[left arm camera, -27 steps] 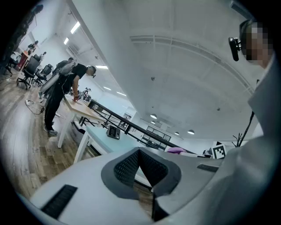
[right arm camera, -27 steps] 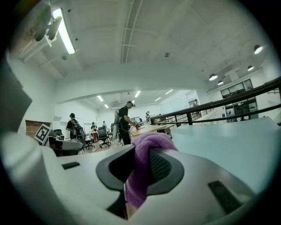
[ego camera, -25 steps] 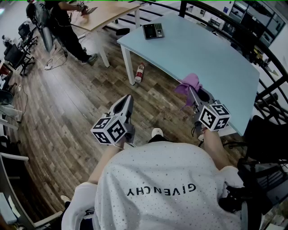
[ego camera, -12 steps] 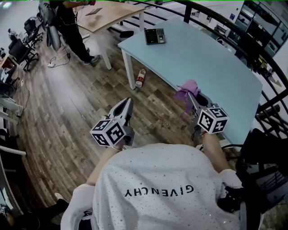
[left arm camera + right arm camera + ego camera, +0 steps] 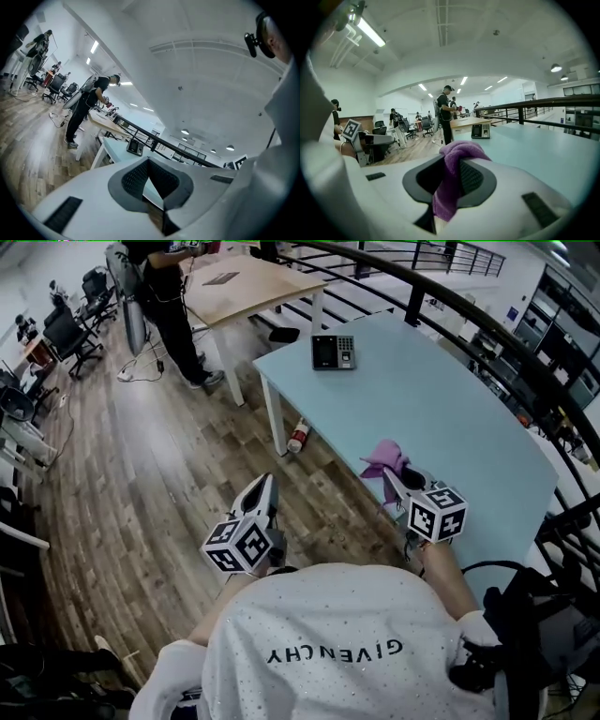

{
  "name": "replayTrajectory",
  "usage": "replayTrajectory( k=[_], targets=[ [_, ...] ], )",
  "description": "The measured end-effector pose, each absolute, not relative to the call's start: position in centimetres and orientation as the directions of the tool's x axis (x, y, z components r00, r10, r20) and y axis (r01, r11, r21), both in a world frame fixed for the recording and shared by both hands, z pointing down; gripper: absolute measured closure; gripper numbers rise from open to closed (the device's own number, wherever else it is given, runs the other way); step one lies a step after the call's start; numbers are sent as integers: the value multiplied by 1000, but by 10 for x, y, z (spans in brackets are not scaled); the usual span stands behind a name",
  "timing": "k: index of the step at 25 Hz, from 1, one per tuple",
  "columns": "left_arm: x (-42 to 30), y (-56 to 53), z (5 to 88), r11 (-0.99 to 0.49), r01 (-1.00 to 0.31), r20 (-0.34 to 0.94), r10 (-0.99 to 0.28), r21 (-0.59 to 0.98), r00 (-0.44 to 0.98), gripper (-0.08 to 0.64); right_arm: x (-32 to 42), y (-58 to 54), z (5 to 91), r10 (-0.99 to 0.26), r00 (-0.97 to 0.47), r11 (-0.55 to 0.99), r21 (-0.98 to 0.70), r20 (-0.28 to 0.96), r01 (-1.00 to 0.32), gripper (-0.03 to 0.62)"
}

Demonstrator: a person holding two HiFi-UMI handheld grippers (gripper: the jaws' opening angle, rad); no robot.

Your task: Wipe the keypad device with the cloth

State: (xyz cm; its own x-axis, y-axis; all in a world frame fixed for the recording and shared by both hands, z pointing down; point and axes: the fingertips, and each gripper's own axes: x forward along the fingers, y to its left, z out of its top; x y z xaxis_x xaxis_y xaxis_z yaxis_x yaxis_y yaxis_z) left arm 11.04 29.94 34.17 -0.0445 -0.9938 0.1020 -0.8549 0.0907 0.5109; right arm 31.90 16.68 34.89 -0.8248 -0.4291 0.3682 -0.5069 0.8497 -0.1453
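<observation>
Head view, task's thing: the keypad device (image 5: pixel 333 352) lies near the far corner of the pale blue table (image 5: pixel 469 418), at about 11 o'clock from the cloth (image 5: pixel 386 457) and well apart from it.
Head view, right gripper: the right gripper (image 5: pixel 391 476) is at the table's near edge with the purple cloth bunched at its tip.
Head view, left gripper: the left gripper (image 5: pixel 265 484) hangs over the wooden floor at about 8 o'clock from the cloth, clear of the table.
Head view, change: over the last second the device has slid lower in the frame and the table has grown larger, while both grippers keep the same carry. The person is judged to be walking up to the table.
Left gripper view, jaws: closed tip to tip with nothing between them. The keypad device (image 5: pixel 135 147) shows small on the table beyond, at about 11 o'clock from the tips.
Right gripper view, jaws: clamped on the cloth (image 5: pixel 459 154), which mounds over the tips and hangs down between the pads.
Right gripper view, task's thing: the keypad device (image 5: pixel 481 131) stands at about 1 o'clock, far down the tabletop.
Meaning for the task: wiping is not yet begun. The cloth is ready in the right gripper, and what is left is to reach the device.
</observation>
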Motion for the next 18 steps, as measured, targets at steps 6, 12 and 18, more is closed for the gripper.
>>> replayTrajectory(
  k=[6,12,18],
  targets=[
    [125,281,345,68,-850,117,-993,522,-7,561,309,144,349,-440,-831,851,-137,341,-507,528],
    [98,238,380,54,-822,152,-988,568,40,560,258,142,381,-211,-915,874,-354,342,-334,526],
    [56,169,408,-18,-822,217,-961,570,172,560,212,107,409,-235,-868,857,-328,437,-397,526]
  ],
)
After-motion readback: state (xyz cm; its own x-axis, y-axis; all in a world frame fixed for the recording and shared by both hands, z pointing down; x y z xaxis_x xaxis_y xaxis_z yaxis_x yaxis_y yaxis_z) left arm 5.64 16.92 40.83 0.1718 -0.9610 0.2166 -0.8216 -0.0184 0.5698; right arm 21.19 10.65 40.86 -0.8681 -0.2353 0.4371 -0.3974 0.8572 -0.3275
